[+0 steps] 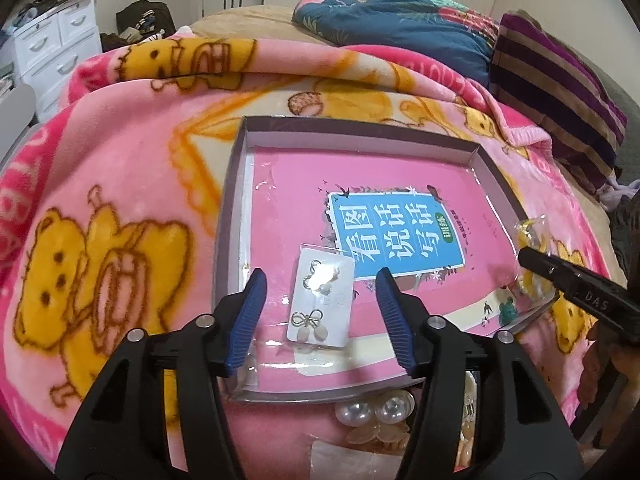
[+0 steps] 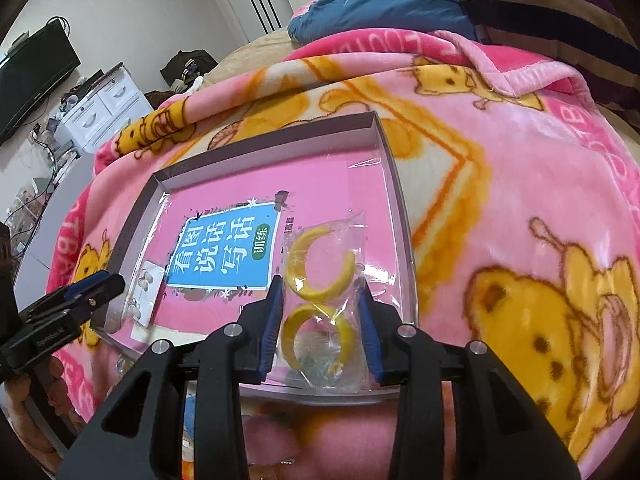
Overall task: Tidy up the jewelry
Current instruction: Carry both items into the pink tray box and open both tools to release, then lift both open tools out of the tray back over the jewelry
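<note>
A shallow cardboard box (image 1: 360, 128) lies on the pink bear blanket with a pink book (image 1: 396, 236) flat inside it. My left gripper (image 1: 322, 276) stands open over the box's near left part. A white card of bow earrings in a clear sleeve (image 1: 320, 300) lies between its blue pads, and neither pad touches it. In the right wrist view my right gripper (image 2: 320, 284) hangs low over the box (image 2: 260, 140). It is shut on a clear bag of two yellow hoop earrings (image 2: 324, 256), whose sides meet both pads. The bag's far end rests on the book.
Pearl hair clips (image 1: 376, 408) and other small pieces lie on the blanket (image 1: 120, 200) just in front of the box. A striped pillow (image 1: 560, 100) and a blue quilt (image 1: 400, 20) lie behind. White drawers (image 1: 52, 48) and a TV (image 2: 36, 76) stand beyond the bed.
</note>
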`<state>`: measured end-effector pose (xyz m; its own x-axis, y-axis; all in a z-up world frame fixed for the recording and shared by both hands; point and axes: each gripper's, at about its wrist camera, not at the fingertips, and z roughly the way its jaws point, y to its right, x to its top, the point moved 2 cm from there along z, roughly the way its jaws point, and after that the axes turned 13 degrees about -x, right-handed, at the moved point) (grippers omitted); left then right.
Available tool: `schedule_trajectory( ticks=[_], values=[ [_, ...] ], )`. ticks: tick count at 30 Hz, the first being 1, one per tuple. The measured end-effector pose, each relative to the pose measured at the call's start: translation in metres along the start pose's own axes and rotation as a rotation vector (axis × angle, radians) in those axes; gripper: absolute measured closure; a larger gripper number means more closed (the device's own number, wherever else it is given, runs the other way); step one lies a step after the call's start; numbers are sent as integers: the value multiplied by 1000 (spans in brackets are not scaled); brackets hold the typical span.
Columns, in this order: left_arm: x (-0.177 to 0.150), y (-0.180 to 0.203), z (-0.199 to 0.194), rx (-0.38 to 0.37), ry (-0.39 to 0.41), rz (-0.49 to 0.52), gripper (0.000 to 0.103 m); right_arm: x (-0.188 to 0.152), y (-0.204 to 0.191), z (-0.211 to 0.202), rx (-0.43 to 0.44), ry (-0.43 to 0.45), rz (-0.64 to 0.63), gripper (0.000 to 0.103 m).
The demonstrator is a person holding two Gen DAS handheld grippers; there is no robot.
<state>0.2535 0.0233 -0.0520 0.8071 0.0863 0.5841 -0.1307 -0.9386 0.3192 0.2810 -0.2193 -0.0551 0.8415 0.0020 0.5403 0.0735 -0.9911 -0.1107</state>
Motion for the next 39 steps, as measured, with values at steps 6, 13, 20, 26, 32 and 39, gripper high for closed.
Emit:
schedule_trajectory(
  ticks=[6,13,20,26,32,39],
  values=[
    [2,-6,-16,-1,33,-17,43,-1,5,-8,5,21,16,51],
    [0,-8,-42,3,89,-36,23,-6,11,-37,18,85,36,28],
    [-1,-5,-70,-12,143,-50,9,-14,9,-73,24,160,24,15],
    [-4,3,-92,-16,174,-46,9,-19,8,-101,38,212,10,11],
    [-11,14,-118,-28,221,-34,9,-23,11,-122,64,233,11,11],
    [-24,20,-138,-24,245,-32,9,-31,10,-139,91,247,3,11]
  ],
)
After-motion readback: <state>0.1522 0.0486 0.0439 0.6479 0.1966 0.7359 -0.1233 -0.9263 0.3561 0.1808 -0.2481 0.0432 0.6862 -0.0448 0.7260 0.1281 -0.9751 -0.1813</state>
